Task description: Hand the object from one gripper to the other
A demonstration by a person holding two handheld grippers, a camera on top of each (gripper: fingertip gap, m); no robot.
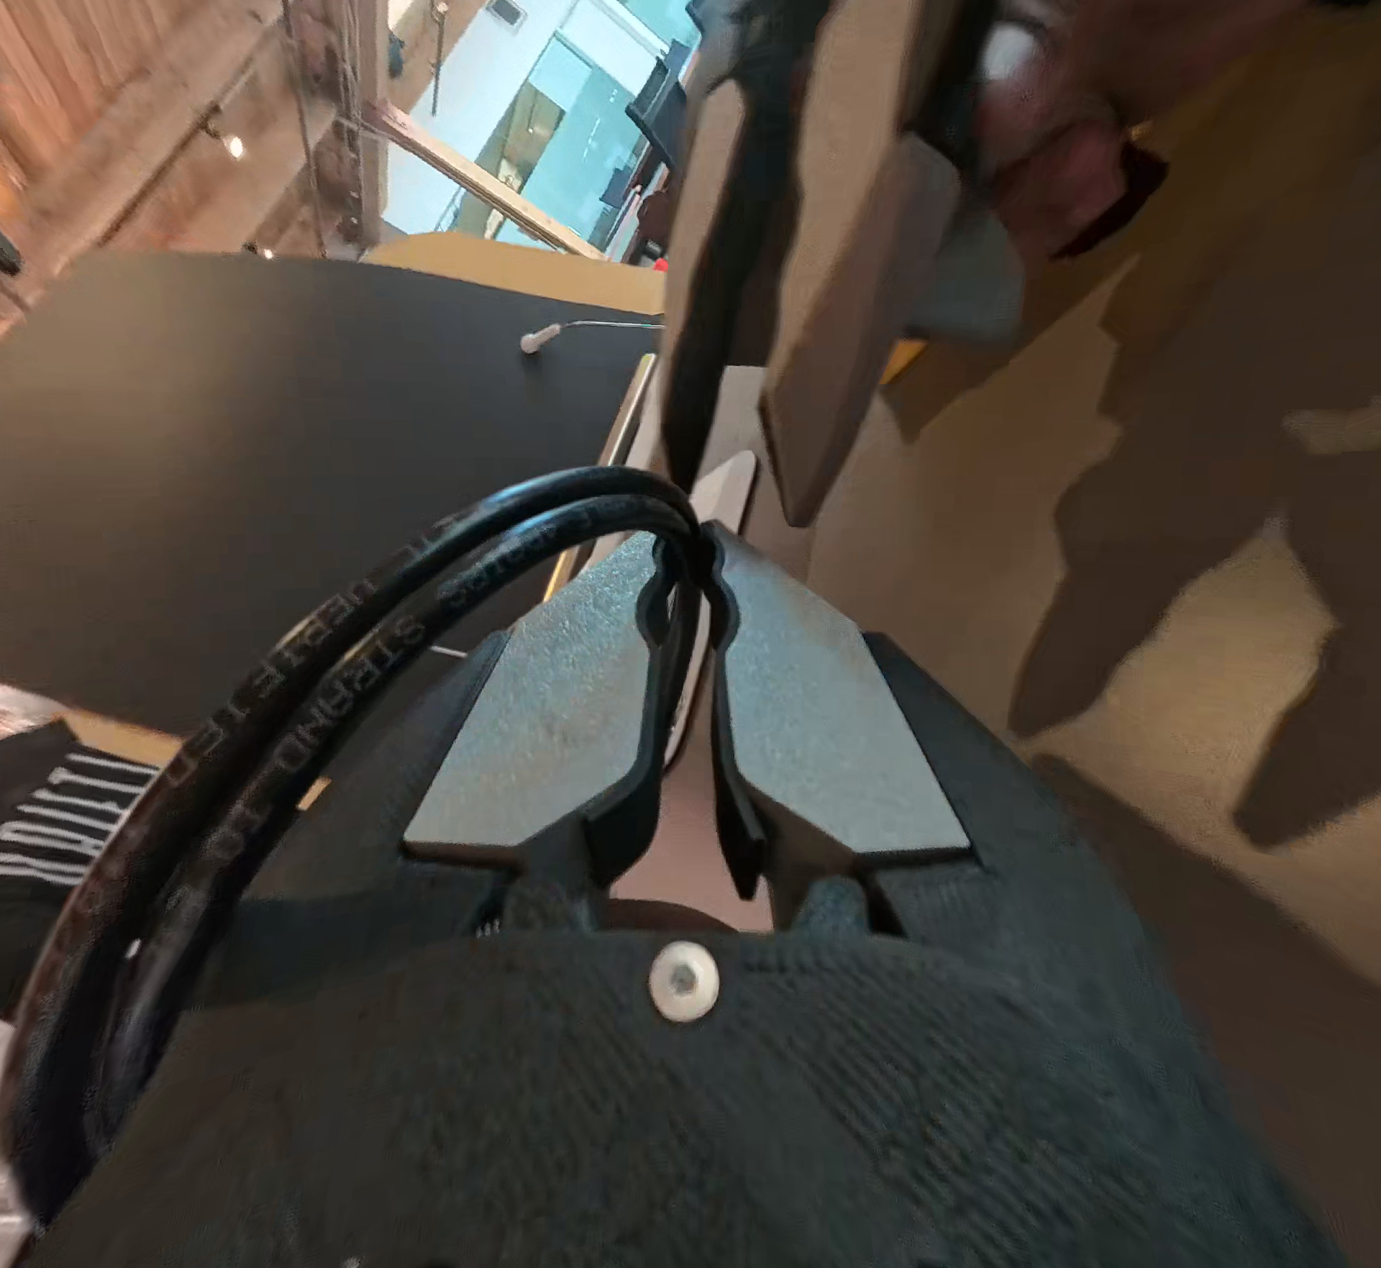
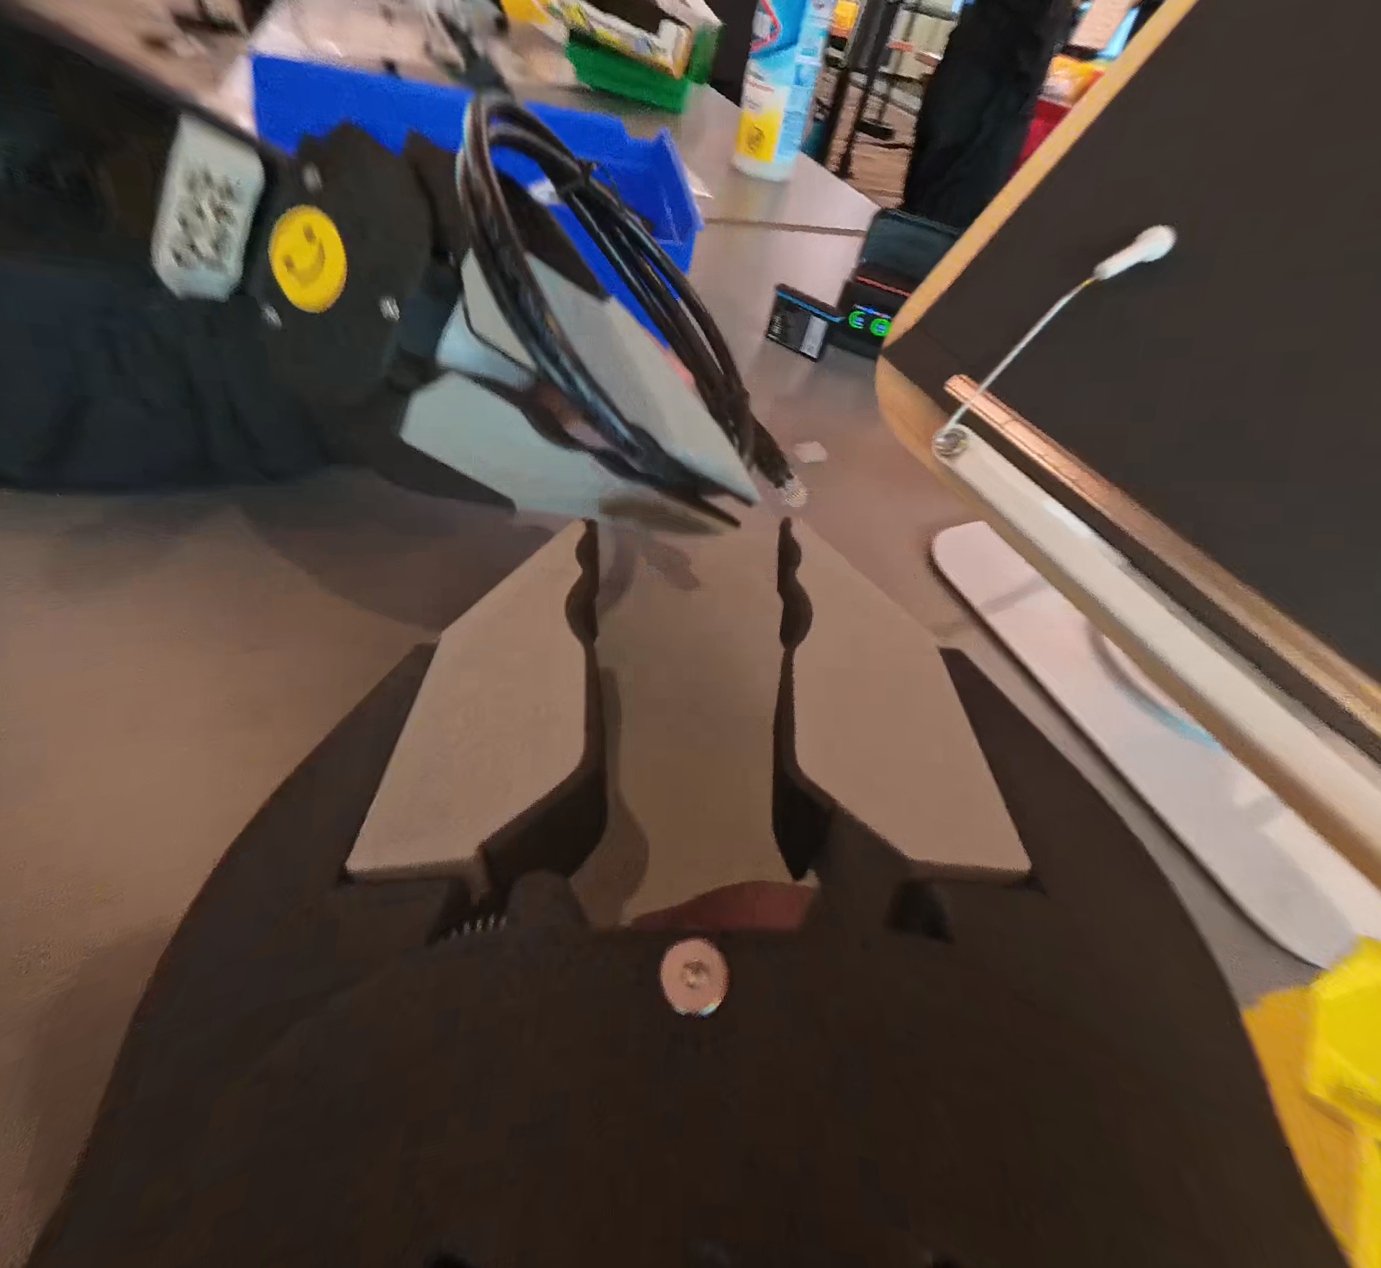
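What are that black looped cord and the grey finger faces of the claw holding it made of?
The black cable looks rubber- or plastic-jacketed: smooth and slightly glossy, and it bends in loops. The left gripper is shut on it; its grey fingers look like matte, grainy plastic or a coated plate. Which one is unclear.

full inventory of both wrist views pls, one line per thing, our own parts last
cable: 1, black, coiled, pinched in the left gripper's jaws, loops hanging off to the side
bin: 1, blue, on the grey table behind the left gripper
tray: 1, green, far side of table, holding mixed items
wipes canister: 1, white and blue with yellow, standing on table
small devices: 2, black, green lights on one, by the board's corner
board: 1, black face, wood edge, tilted on a white stand
person: 1, dark clothes, standing in background
left gripper: 1, black and grey, shut on cable
right gripper: 1, black and grey, jaws open, empty
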